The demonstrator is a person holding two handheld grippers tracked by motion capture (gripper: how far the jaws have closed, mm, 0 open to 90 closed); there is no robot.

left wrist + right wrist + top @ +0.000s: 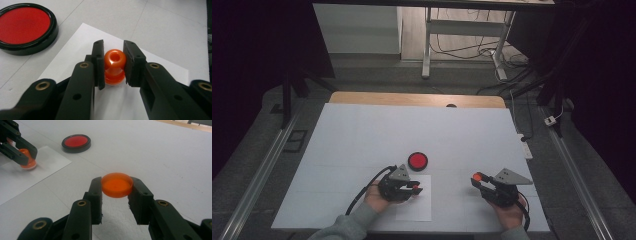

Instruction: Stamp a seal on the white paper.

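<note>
Broadly: a bench (362, 130) covered in white, with a white paper sheet (414, 210) lying near the front edge. Beyond the sheet's far edge and just apart from it, a round red disc with a black rim (417, 160), lying flat. Over the sheet, the left tongs (416, 188), held from below in a hand with a grey sleeve; a short way to the right over bare white surface, the right tongs (477, 177), likewise in a hand. Smaller: a flat orange cap (117, 184), round and shallow, translucent with a raised rim, open side up, level and lifted clear of the bench. Right tongs part-way closed and clamped on the orange cap, one pad against each side of the rim. Smallest: an orange knob-shaped piece (114, 67), glossy, with a rounded head, a small hole in the top, a narrower waist and a flared foot. Standing upright on the paper sheet, foot down, close to the sheet's edge nearest the red disc. Left tongs nearly together and clamped on the knob-shaped piece, pads pressing the head from both sides. Seen from the right gripper view, the foot resting on or just above the paper; cannot tell which.
</note>
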